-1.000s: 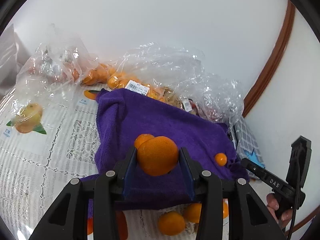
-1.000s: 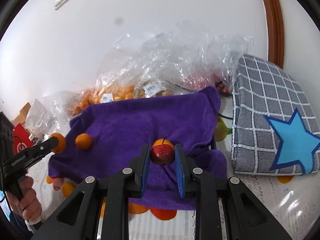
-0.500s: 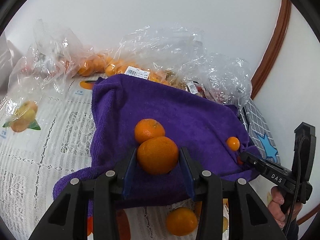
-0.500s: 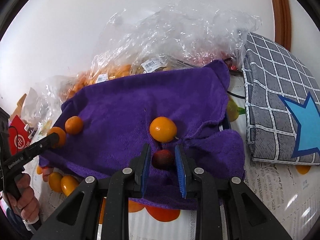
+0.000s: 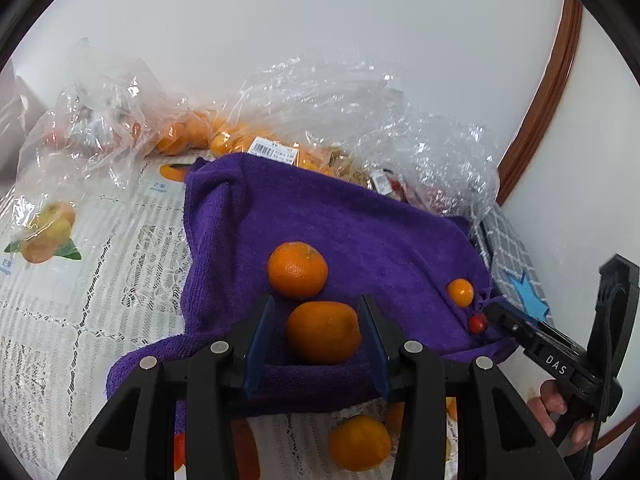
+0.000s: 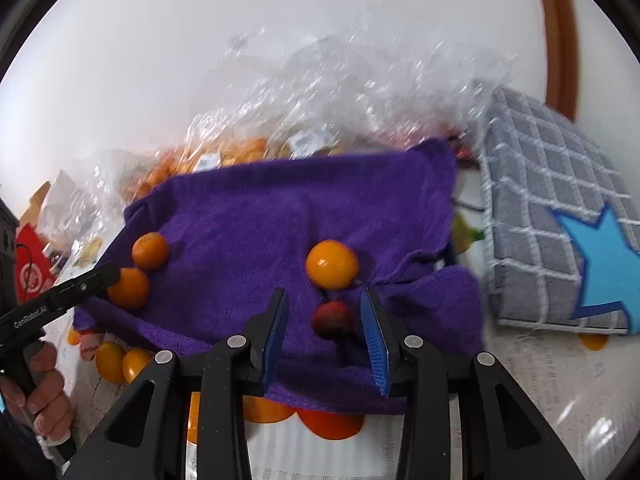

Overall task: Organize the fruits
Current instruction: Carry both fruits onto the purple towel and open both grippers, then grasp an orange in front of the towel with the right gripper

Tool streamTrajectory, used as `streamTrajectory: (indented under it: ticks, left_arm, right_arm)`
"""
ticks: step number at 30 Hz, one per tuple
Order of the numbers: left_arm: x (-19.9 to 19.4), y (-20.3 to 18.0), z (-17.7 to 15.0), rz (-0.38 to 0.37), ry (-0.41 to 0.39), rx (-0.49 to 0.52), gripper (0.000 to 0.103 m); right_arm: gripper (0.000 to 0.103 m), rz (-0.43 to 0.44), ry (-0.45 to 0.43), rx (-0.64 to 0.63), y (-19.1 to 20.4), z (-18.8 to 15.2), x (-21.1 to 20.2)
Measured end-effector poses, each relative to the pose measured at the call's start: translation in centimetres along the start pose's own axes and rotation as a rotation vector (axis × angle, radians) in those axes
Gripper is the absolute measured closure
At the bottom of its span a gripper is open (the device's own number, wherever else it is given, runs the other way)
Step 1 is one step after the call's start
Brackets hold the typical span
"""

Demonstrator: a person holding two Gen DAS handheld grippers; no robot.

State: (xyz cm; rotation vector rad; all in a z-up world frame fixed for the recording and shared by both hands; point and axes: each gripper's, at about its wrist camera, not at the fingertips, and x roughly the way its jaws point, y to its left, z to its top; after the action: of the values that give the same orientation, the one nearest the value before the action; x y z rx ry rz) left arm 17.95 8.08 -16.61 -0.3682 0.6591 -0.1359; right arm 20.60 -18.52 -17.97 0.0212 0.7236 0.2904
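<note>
1. The left claw point(image 5: 316, 300) is set narrow around a mandarin point(image 5: 323, 332), a matt, dimpled, slightly flattened orange fruit. Its right side is touched by the right pad, while a thin strip of cloth shows beside the left pad. Whether the fruit is pressed cannot be told.
2. This mandarin is seen low on the front part of a purple towel point(image 5: 360, 232). A second mandarin point(image 5: 297, 270), rounder and with a stem dimple, lies just behind it, touching or nearly so.
3. The jaws of the right claw point(image 6: 324, 294) have just been opening. A small red fruit point(image 6: 333, 319), dark, round and blurred, is left between them on the towel, and neither pad is touched by it.
4. A smooth, glossy small orange fruit point(image 6: 331, 264) lies just behind the red one.
5. The two pairs are kept well apart, with bare towel between them.
6. The towel's front edge is draped over more oranges point(image 6: 120, 360), which are partly covered by it on the desk point(image 5: 80, 320). A loose mandarin point(image 5: 359, 442) lies just in front of that edge.
7. The back edge is crowded by crumpled clear bags point(image 5: 360, 100) holding more orange fruit against the wall.
8. The right side is bounded by a grey checked cushion point(image 6: 560, 200) with a blue star.
9. Open lace cloth is left to the left of the towel.
10. Each claw's handle is gripped by a hand point(image 6: 44, 396).
</note>
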Motion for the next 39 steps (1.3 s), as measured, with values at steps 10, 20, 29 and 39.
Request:
streamTrajectory:
  ticks: [10, 20, 29, 39]
  left_arm:
    - [-2.0, -0.4, -0.6, -0.001, -0.067, 0.032, 0.062]
    - [-4.6, -0.3, -1.8, 0.005, -0.095, 0.063, 0.062]
    - [-5.2, 0.3, -2.5, 0.013, -0.072, 0.043, 0.062]
    - [-4.6, -0.9, -3.8, -0.039, 0.004, 0.088, 0.062]
  right_arm:
    - [0.066, 0.104, -0.008, 0.07, 0.1, -1.3, -3.8]
    - [0.066, 0.123, 0.118, -0.038, 4.5, -5.0, -4.0]
    - [0.062, 0.151, 0.185, -0.042, 6.0, -5.4, -1.6]
    - [0.071, 0.103, 0.128, -0.056, 5.1, -5.6, -2.6]
